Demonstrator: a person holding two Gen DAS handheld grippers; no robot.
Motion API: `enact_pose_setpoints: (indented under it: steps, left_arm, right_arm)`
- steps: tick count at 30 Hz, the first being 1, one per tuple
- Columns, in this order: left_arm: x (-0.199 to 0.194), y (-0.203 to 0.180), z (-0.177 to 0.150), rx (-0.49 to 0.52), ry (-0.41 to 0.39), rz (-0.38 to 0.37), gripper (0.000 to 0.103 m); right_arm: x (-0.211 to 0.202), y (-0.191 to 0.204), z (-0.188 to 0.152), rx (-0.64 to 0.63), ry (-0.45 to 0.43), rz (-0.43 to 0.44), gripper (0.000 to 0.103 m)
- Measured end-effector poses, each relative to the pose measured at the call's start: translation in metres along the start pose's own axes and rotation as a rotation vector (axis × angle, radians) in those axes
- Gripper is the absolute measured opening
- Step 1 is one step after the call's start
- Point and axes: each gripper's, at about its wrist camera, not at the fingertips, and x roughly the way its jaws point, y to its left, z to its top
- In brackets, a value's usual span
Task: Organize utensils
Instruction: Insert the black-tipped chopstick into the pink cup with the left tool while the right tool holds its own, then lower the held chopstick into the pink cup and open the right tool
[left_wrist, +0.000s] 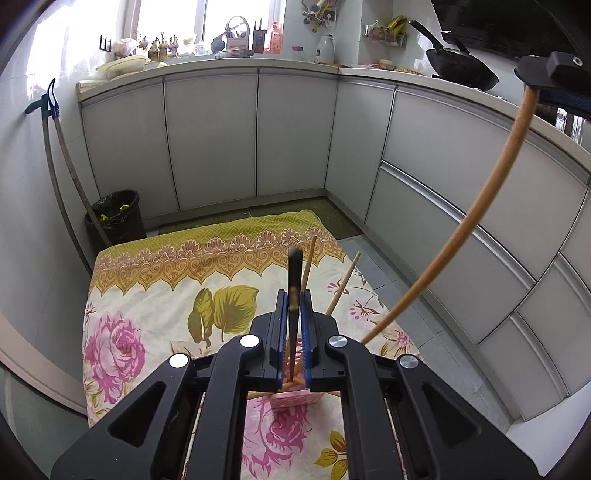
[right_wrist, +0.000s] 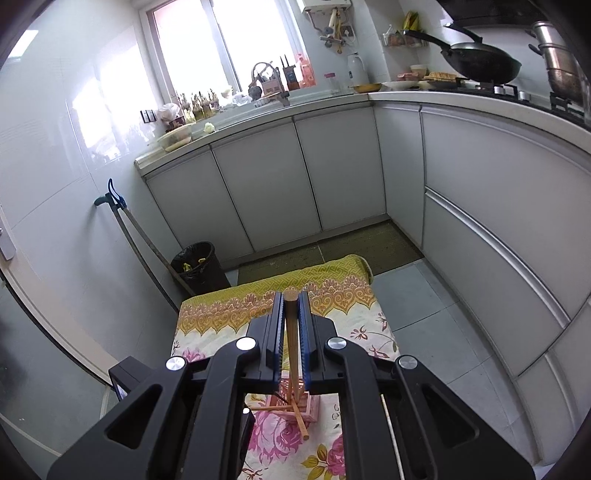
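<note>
In the left wrist view my left gripper (left_wrist: 294, 295) is shut on a thin dark chopstick (left_wrist: 294, 273) that stands upright between its blue pads. Its lower end points into a pink holder (left_wrist: 295, 400) on the floral cloth (left_wrist: 147, 295). Two wooden chopsticks (left_wrist: 308, 264) lean out of that holder. My right gripper (left_wrist: 554, 66) shows at the top right, holding a long wooden stick (left_wrist: 480, 221). In the right wrist view my right gripper (right_wrist: 290, 297) is shut on that wooden stick (right_wrist: 291, 332). The stick's lower end reaches past the pink holder (right_wrist: 308, 406), where several wooden sticks lie crossed.
The cloth-covered table (right_wrist: 207, 314) stands on a tiled kitchen floor, with grey cabinets (left_wrist: 210, 136) behind and to the right. A black bin (left_wrist: 116, 218) and long handles (left_wrist: 62, 166) lean at the left wall. A wok (left_wrist: 461, 68) sits on the counter.
</note>
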Motion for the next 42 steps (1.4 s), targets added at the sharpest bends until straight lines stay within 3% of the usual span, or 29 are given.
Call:
enact_pose_setpoints:
  steps: [3,12,16,20,32,33,35,36,37,42]
  left_arm:
    - [-0.006,0.004,0.000,-0.009,-0.020,-0.001,0.024]
    - [-0.078,0.015,0.005,-0.029,-0.184,0.019,0.040]
    - [-0.114,0.025,-0.010,-0.054,-0.258,0.042,0.042]
    - [-0.130,0.038,-0.022,-0.095,-0.274,0.036,0.042]
    - [-0.127,0.050,-0.031,-0.112,-0.242,0.019,0.042]
    - [-0.128,0.050,-0.032,-0.112,-0.241,0.019,0.042]
    - [-0.128,0.051,-0.032,-0.115,-0.241,0.017,0.044]
    - [-0.129,0.051,-0.032,-0.115,-0.241,0.017,0.045]
    - [-0.129,0.051,-0.032,-0.118,-0.243,0.019,0.047]
    - [-0.130,0.051,-0.033,-0.117,-0.240,0.009,0.048]
  right_arm:
    - [0.016,0.002,-0.005,0.005,0.021,0.006,0.008]
    - [0.032,0.012,-0.014,-0.009,0.029,-0.001,0.008]
    - [0.041,0.021,-0.021,-0.027,0.036,-0.007,0.008]
    - [0.059,0.028,-0.032,-0.038,0.061,-0.019,0.008]
    - [0.114,0.036,-0.070,-0.063,0.135,-0.049,0.008]
    - [0.117,0.035,-0.073,-0.057,0.146,-0.045,0.010]
    - [0.119,0.032,-0.077,-0.045,0.161,-0.034,0.028]
    - [0.117,0.032,-0.077,-0.040,0.152,-0.031,0.041]
    - [0.114,0.031,-0.077,-0.037,0.136,-0.032,0.047]
    - [0.093,0.031,-0.069,-0.029,0.090,-0.021,0.052]
